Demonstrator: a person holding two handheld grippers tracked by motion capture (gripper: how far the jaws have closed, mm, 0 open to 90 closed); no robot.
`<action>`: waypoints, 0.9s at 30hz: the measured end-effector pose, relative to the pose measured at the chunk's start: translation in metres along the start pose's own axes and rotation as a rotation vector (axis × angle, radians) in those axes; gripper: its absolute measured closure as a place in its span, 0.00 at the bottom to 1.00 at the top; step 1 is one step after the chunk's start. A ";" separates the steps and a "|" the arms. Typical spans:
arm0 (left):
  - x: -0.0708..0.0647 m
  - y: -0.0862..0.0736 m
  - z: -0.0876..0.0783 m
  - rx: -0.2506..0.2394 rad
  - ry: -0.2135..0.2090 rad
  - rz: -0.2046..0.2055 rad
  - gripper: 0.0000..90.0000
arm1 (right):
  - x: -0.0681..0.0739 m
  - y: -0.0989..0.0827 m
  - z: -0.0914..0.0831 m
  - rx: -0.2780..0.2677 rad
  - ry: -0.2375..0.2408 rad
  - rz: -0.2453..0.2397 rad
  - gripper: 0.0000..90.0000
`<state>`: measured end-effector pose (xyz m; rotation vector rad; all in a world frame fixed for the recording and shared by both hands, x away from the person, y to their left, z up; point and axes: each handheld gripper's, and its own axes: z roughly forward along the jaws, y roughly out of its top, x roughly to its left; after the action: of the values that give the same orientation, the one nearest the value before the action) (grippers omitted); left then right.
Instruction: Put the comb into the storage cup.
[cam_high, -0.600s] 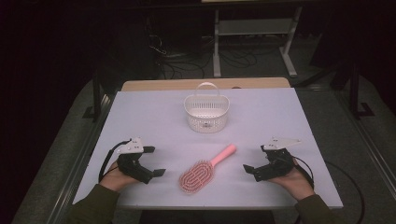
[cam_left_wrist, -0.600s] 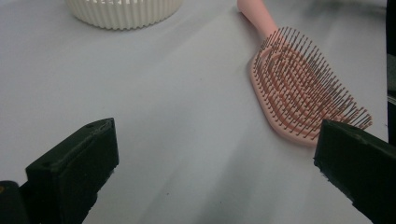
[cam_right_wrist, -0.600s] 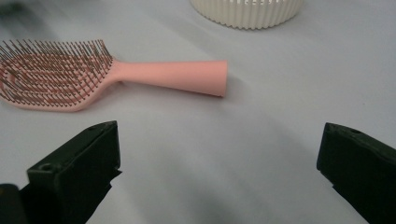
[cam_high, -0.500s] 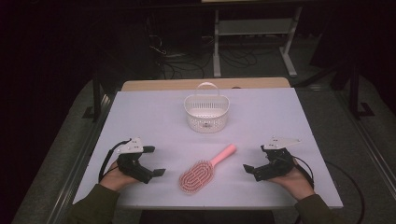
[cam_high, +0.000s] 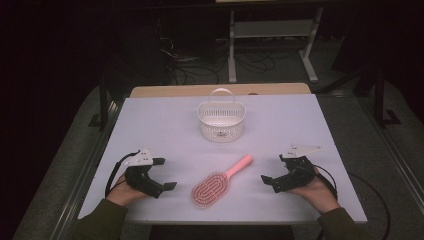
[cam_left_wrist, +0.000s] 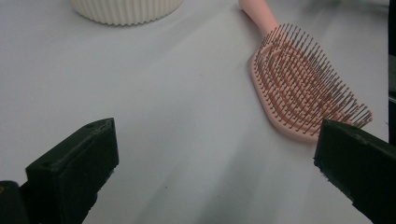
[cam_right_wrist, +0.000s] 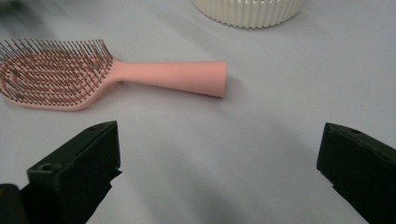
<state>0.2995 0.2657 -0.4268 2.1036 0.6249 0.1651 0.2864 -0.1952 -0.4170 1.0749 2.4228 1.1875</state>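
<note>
So far nothing is accomplished — the pink hairbrush is left lying bristles-up, just in front of the white basket. Flanking the brush, the left gripper and right gripper are held wide open, empty — the whole pickup is judged outstanding.

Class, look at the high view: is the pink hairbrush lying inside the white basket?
No, the hairbrush lies bristles up on the table, nearer the person than the basket and apart from it.

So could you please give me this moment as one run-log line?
left gripper: open, empty | right gripper: open, empty | pink plastic paddle hairbrush: bristles up, between grippers | white ribbed plastic basket: beyond brush
</note>
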 end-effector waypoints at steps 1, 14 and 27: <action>0.000 0.000 0.000 -0.003 -0.001 -0.003 0.00 | 0.000 0.001 0.000 0.000 0.000 -0.003 0.00; 0.000 0.000 0.001 -0.009 -0.009 -0.007 0.00 | 0.001 0.009 -0.001 0.016 0.023 -0.001 0.00; -0.001 0.000 0.002 -0.008 -0.012 -0.004 0.00 | 0.002 0.017 0.003 0.018 0.039 -0.019 0.01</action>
<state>0.2993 0.2642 -0.4278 2.0938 0.6197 0.1522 0.2950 -0.1850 -0.4055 1.0406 2.4723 1.1939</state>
